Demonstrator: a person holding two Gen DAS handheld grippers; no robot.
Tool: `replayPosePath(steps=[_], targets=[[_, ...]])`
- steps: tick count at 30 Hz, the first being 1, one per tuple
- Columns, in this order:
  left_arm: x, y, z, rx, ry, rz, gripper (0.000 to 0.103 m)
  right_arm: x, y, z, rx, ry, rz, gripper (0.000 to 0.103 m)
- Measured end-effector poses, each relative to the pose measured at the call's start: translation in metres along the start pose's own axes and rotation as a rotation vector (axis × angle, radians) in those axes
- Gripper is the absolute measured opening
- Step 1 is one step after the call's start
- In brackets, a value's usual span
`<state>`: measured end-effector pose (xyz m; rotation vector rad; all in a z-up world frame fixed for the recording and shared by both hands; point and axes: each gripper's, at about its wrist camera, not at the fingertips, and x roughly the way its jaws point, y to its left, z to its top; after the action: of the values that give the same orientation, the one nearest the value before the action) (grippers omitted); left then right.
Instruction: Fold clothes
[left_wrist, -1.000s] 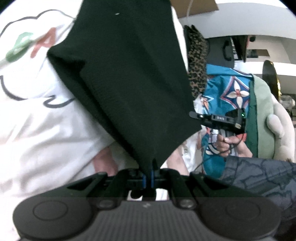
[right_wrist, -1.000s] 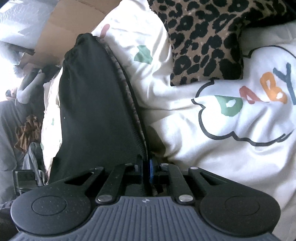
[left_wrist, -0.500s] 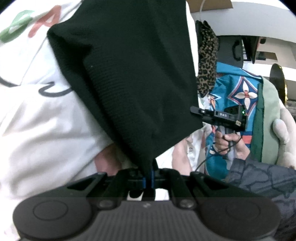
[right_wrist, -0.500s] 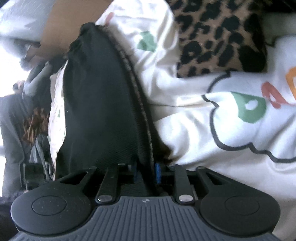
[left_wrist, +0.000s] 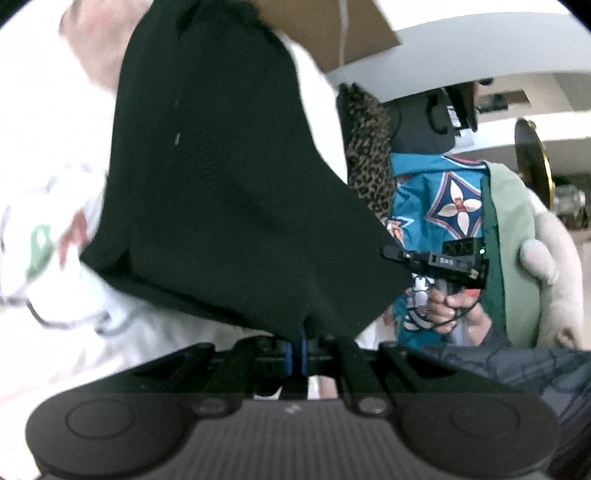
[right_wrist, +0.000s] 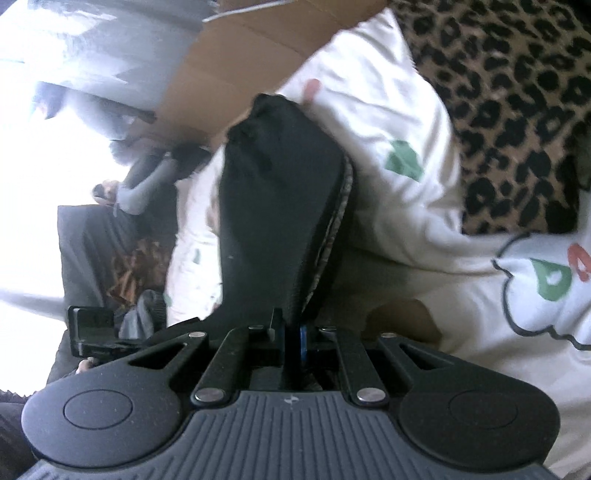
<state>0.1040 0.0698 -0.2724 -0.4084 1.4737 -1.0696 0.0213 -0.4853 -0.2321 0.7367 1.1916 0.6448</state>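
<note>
Both grippers, left (left_wrist: 298, 345) and right (right_wrist: 291, 334), clamped the black garment (left_wrist: 229, 177), apparently lifted mid-fold; next, lay it flat.

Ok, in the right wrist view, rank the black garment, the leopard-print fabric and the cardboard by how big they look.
1. Black garment, though it hangs nearest the camera, which inflates it.
2. Leopard-print fabric, similar in area and cut by the frame edge, so this order is unsure.
3. Cardboard, clearly smallest.

White printed fabric (right_wrist: 424, 206) as surface, leopard-print cloth (right_wrist: 517, 110) lying on it
</note>
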Motion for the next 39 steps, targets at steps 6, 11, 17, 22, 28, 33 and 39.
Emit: replayPosePath(steps=[6, 11, 17, 22, 28, 33, 39], targets=[[0.007, 0.006, 0.000, 0.074, -0.015, 0.049, 0.005, 0.006, 0.009, 0.005, -0.014, -0.009, -0.002, 0.006], [0.018, 0.006, 0.005, 0.174, -0.017, 0.116, 0.005, 0.013, 0.007, -0.001, -0.013, -0.001, -0.011, 0.006], [-0.003, 0.003, 0.018, 0.194, 0.004, 0.128, 0.005, 0.005, 0.011, 0.001, -0.023, -0.006, -0.022, 0.006], [-0.041, -0.006, 0.014, 0.159, 0.034, 0.081, 0.005, -0.011, 0.026, -0.002, -0.053, -0.008, -0.002, 0.005], [-0.089, -0.025, 0.001, 0.136, 0.034, 0.071, 0.004, -0.018, 0.048, -0.012, -0.114, 0.043, 0.034, 0.006], [-0.098, -0.044, -0.004, 0.144, 0.055, 0.091, 0.005, -0.023, 0.064, -0.024, -0.162, 0.085, 0.070, 0.006], [-0.106, -0.049, -0.021, 0.124, 0.101, 0.078, 0.005, -0.029, 0.070, -0.041, -0.173, 0.125, 0.120, 0.006]])
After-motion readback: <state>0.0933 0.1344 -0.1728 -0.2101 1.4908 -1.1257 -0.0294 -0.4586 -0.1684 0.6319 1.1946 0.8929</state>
